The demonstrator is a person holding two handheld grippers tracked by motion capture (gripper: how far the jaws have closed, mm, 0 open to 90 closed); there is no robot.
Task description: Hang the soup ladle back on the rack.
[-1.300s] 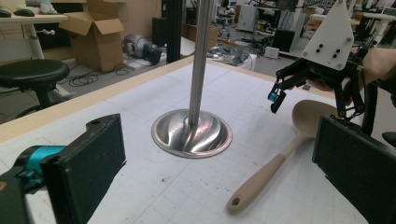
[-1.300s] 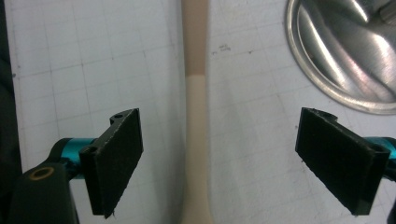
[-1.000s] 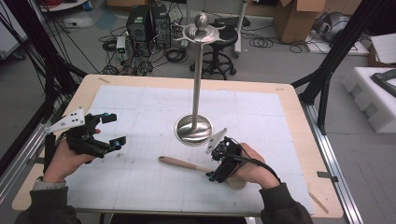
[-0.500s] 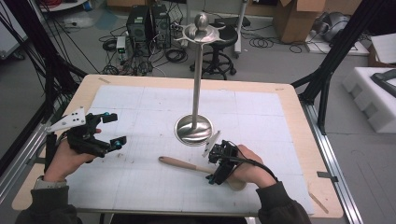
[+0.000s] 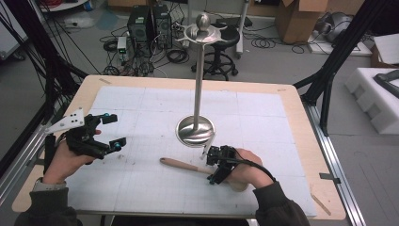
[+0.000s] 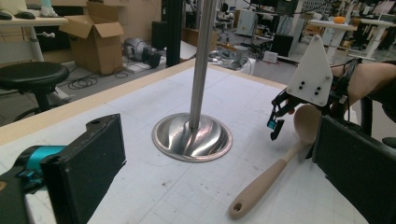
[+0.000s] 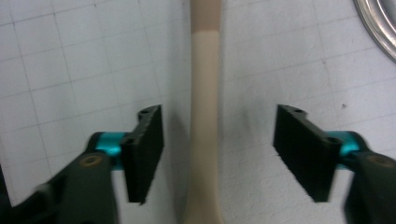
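Observation:
A beige spoon with a wooden handle (image 5: 181,165) (image 6: 266,182) lies flat on the white mat, its bowl under the right hand. My right gripper (image 5: 211,167) (image 7: 218,140) points down over the spoon's neck (image 7: 205,116), one jaw on each side. Its jaws have just been closing, and a gap still shows between each pad and the spoon. The left gripper view also shows the right gripper (image 6: 275,123) beside the spoon's bowl. My left gripper (image 5: 114,131) (image 6: 219,177) hovers at the mat's left side, open, with nothing between its jaws.
A tall metal stand with a round dish base (image 5: 195,132) (image 6: 192,137) rises from the middle of the mat, just behind the spoon; its rim (image 7: 380,23) shows near the right gripper. The wooden table edge (image 5: 324,188) frames the mat. Cables and boxes lie on the floor beyond.
The right gripper's jaws have drawn closer together around the spoon, and the hand has shifted slightly. The left hand and the spoon have stayed put.

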